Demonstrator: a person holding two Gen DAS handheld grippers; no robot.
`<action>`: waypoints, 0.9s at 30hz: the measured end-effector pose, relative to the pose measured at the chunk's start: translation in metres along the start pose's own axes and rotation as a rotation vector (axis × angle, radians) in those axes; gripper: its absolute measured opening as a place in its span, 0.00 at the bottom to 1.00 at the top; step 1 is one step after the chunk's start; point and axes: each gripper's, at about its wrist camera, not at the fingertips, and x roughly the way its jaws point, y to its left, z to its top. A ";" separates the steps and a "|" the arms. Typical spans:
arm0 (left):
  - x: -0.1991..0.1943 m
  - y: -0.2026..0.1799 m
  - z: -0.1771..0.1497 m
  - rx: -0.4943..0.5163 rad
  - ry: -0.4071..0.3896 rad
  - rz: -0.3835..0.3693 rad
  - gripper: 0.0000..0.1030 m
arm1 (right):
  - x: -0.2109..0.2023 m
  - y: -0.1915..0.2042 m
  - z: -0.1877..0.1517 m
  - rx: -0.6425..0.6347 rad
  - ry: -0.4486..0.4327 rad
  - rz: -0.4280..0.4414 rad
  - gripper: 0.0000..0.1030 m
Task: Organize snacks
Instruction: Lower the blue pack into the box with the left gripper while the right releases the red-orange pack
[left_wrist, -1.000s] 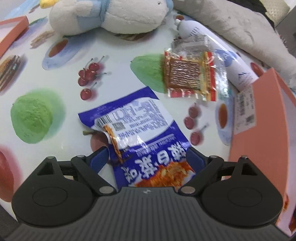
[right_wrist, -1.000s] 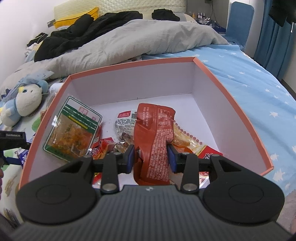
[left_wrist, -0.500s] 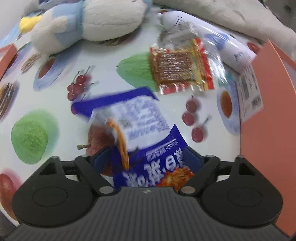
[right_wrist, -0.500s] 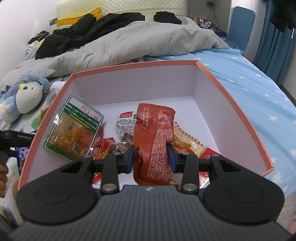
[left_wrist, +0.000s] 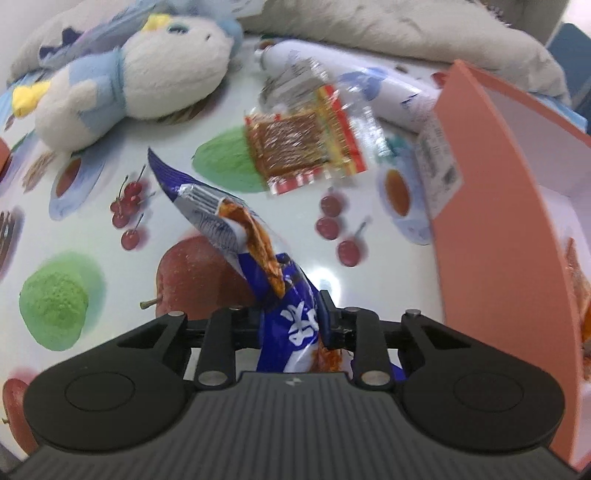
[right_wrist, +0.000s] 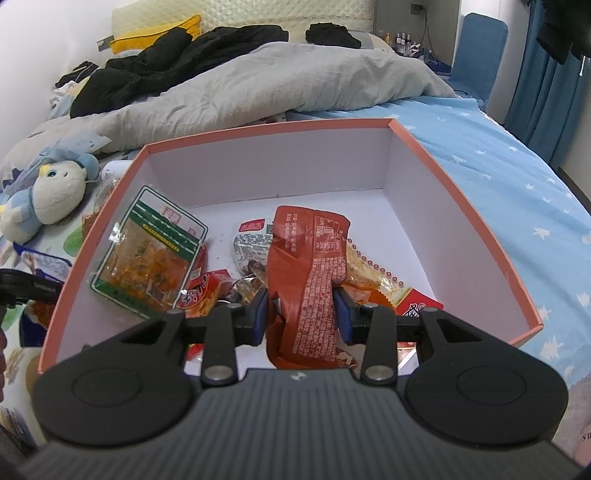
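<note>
The left tongs (left_wrist: 291, 317) have just been closing and now pinch a blue snack packet (left_wrist: 236, 236), crumpled and lifted off the fruit-printed cloth (left_wrist: 92, 236). Beyond lie a red-edged clear snack pack (left_wrist: 299, 147), a plush toy (left_wrist: 129, 74) and, right, the orange box (left_wrist: 491, 221).

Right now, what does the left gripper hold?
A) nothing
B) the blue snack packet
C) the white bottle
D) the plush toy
B: the left gripper has just been closing and now pinches the blue snack packet, raised off the fruit-print cloth.
</note>
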 end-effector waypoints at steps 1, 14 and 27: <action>-0.004 -0.002 0.000 0.011 -0.012 -0.005 0.29 | 0.000 0.000 0.000 0.002 -0.001 0.001 0.39; -0.079 -0.017 0.024 0.023 -0.142 -0.132 0.28 | -0.008 0.005 0.008 -0.006 -0.021 0.016 0.39; -0.148 -0.079 0.049 0.114 -0.247 -0.329 0.28 | -0.022 -0.001 0.026 -0.004 -0.080 0.011 0.39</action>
